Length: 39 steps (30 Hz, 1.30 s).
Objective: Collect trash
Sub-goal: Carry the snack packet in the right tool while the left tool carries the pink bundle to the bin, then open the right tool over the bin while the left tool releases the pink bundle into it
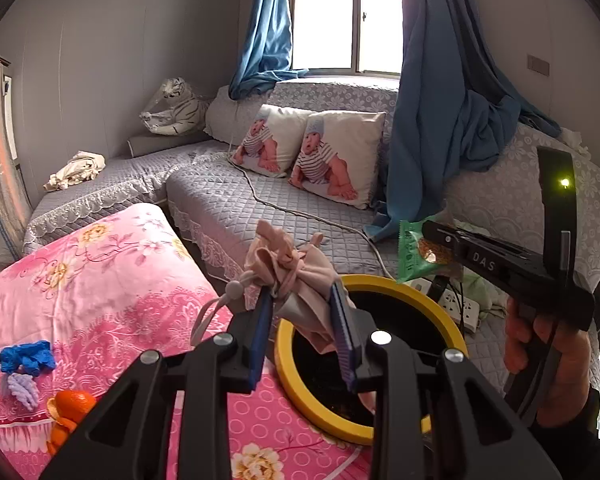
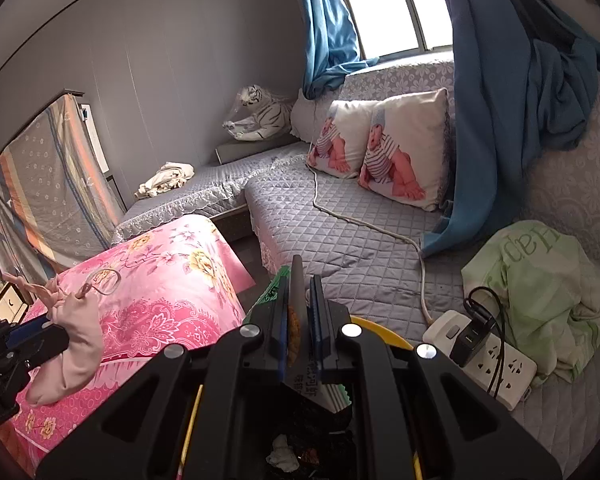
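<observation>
Trash is held in both grippers, right over a yellow-rimmed bin. The left gripper has its jaws squeezed on a pink cloth pouch with a drawstring, above the bin's near edge. The right gripper has its jaws pinched tight on a green snack wrapper, also above the bin. Beside the bin, a pink flowered tabletop carries a blue glove and orange peel. Behind is a grey sofa.
</observation>
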Each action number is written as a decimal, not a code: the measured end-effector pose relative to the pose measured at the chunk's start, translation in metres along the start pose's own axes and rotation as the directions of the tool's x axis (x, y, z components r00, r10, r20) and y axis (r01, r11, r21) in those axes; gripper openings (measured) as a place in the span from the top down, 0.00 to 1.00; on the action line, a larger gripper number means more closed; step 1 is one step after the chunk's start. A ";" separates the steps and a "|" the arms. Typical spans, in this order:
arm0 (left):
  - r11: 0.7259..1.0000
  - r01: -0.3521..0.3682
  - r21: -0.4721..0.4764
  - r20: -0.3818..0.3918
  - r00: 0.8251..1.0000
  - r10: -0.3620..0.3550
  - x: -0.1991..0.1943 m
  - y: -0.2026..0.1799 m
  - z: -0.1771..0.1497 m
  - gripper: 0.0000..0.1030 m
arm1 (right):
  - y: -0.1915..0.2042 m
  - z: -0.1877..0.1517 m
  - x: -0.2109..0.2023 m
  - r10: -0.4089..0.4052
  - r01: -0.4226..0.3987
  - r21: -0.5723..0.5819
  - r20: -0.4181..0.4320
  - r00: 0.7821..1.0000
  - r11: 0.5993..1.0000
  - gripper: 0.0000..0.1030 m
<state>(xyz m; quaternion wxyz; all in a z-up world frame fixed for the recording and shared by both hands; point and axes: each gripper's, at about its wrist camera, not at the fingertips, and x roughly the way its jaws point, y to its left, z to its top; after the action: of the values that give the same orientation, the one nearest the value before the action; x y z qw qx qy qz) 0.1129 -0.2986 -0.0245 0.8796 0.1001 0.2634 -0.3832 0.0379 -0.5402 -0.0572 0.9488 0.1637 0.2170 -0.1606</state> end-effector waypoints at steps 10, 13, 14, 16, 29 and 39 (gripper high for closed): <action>0.998 0.057 -0.001 -0.080 0.995 -0.057 0.045 -0.015 -0.013 0.73 | -0.020 -0.012 0.018 -0.025 0.027 0.033 -0.045 0.999 0.999 0.91; 0.998 0.056 0.009 -0.107 0.993 -0.055 0.059 -0.020 -0.017 0.73 | -0.023 -0.016 0.024 -0.028 0.031 0.041 -0.063 0.998 0.999 0.91; 0.998 0.056 0.010 -0.115 0.992 -0.055 0.063 -0.022 -0.018 0.73 | -0.023 -0.016 0.026 -0.028 0.031 0.045 -0.069 0.997 0.998 0.91; 0.998 0.070 0.000 -0.135 0.988 -0.070 0.071 -0.022 -0.019 0.73 | -0.026 -0.018 0.030 -0.026 0.031 0.052 -0.082 0.996 0.998 0.90; 0.996 0.072 -0.056 -0.153 0.985 -0.080 0.080 -0.012 -0.020 0.49 | -0.041 -0.021 0.037 -0.043 0.054 0.112 -0.098 0.994 0.992 0.65; 0.989 0.023 -0.144 -0.104 0.994 -0.038 0.064 0.025 -0.014 0.25 | -0.044 -0.018 0.028 -0.059 0.069 0.123 -0.081 0.995 0.990 0.59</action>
<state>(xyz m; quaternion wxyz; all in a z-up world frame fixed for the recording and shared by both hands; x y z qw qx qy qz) 0.1620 -0.3160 -0.0716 0.8634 0.0533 0.3380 -0.3708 0.0388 -0.5789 -0.0958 0.9219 0.2220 0.2482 -0.1979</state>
